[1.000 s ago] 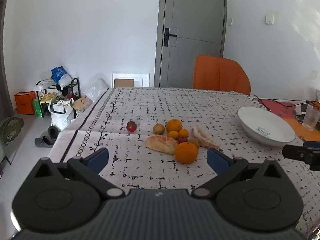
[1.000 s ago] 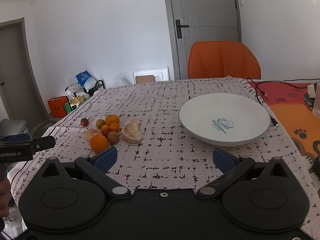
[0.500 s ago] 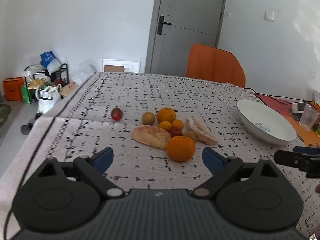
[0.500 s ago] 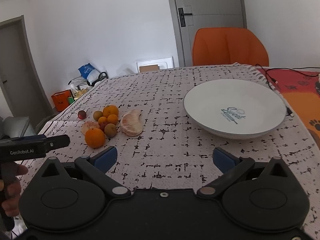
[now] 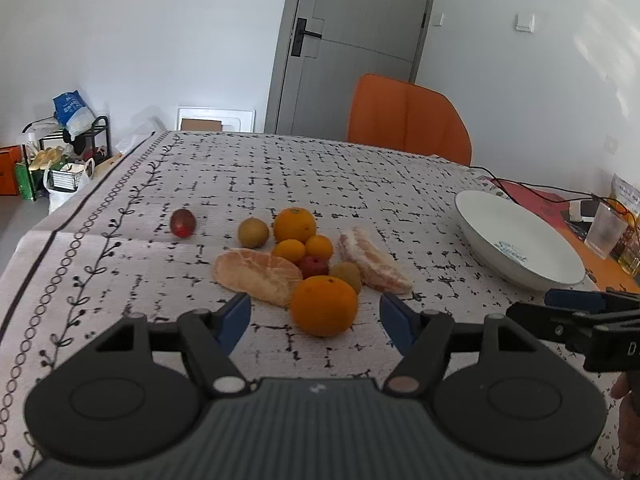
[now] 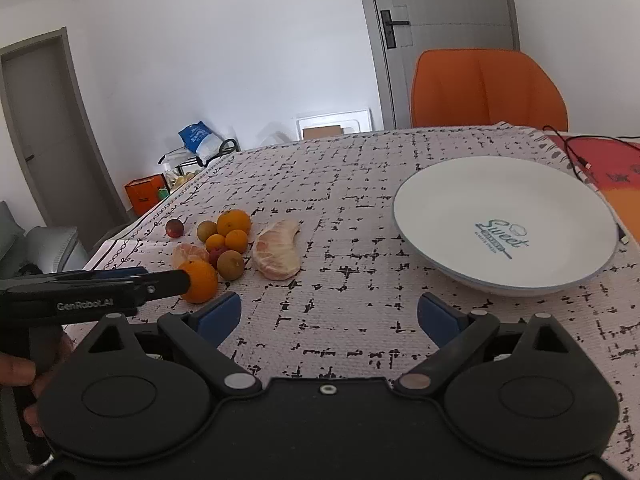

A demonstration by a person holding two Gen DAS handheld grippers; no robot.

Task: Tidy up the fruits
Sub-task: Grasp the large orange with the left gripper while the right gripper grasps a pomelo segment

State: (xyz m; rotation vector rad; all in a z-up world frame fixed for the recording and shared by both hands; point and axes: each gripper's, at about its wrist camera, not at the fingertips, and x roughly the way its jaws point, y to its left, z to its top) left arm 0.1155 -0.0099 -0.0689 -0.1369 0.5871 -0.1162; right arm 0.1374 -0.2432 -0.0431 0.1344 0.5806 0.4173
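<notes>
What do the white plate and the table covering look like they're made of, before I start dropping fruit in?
The white plate looks like glazed ceramic, though melamine can't be excluded: smooth, slightly glossy surface, thin bluish rim, printed logo in the middle. The tablecloth looks like woven fabric with a matte finish: a fine ribbed texture shows up close, a fold crosses it near the fruit, and it drapes over the table edge.
</notes>
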